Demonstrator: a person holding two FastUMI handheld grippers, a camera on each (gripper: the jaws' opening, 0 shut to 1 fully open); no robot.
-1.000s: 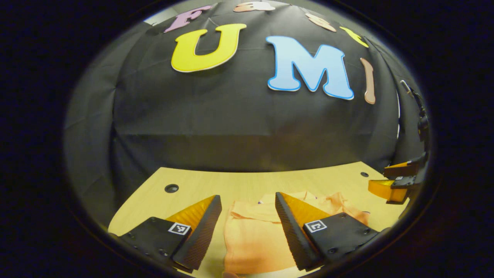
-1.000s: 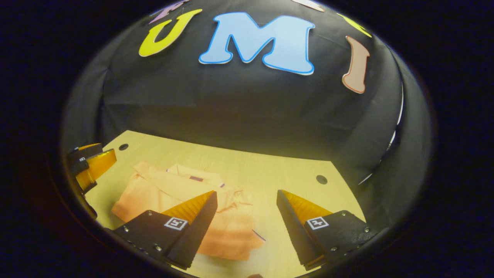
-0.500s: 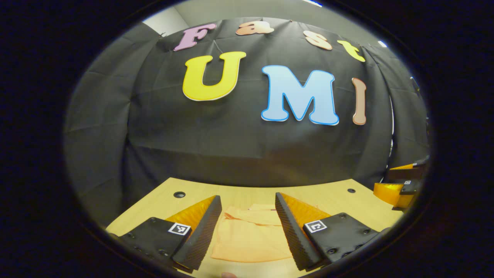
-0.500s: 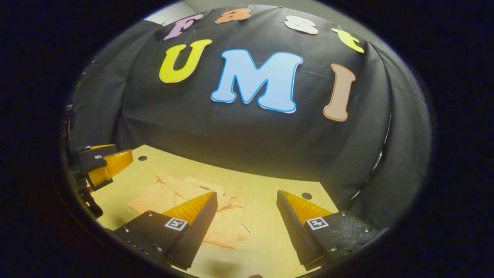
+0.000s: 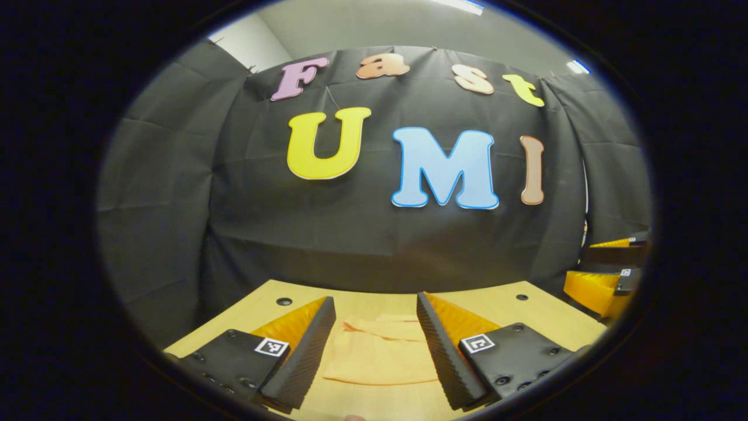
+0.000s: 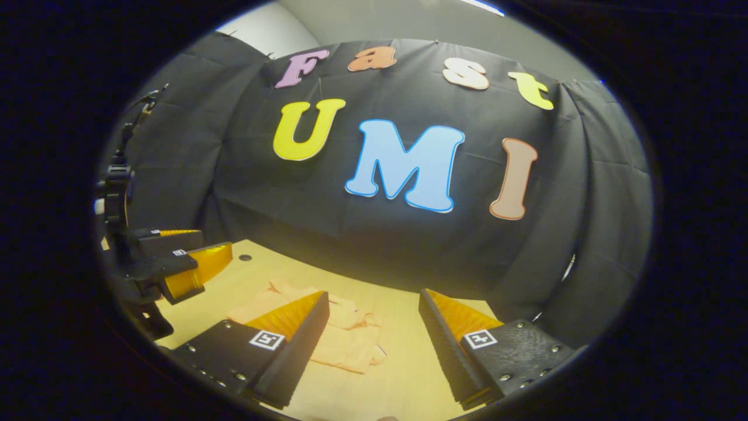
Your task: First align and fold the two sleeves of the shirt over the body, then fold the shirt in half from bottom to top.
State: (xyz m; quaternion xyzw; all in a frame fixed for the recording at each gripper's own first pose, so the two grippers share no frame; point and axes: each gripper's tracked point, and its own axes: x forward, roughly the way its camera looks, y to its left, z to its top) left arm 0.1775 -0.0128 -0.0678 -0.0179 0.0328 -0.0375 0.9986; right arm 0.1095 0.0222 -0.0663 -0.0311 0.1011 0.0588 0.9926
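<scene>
Presently, a light wooden surface [image 5: 362, 304] is seen, backed by black cloth draped as the booth wall [image 5: 350, 234]; a pale room wall and ceiling are visible above the cloth. Small dark holes [image 5: 284, 302] are noted near the surface's far corners. The orange shirt [image 5: 380, 354] is found folded into a compact bundle, lying flat toward the middle of the surface, with its collar toward the far edge. The left tool [image 5: 374, 345] is held above the near edge, released, its fingers spread and apart from the shirt. The right tool [image 6: 374, 345] is likewise released and grasps nothing. The shirt [image 6: 339, 339] is partly hidden behind one finger in the right gripper view. Square coded markers are carried on each finger; no legible writing is found.
</scene>
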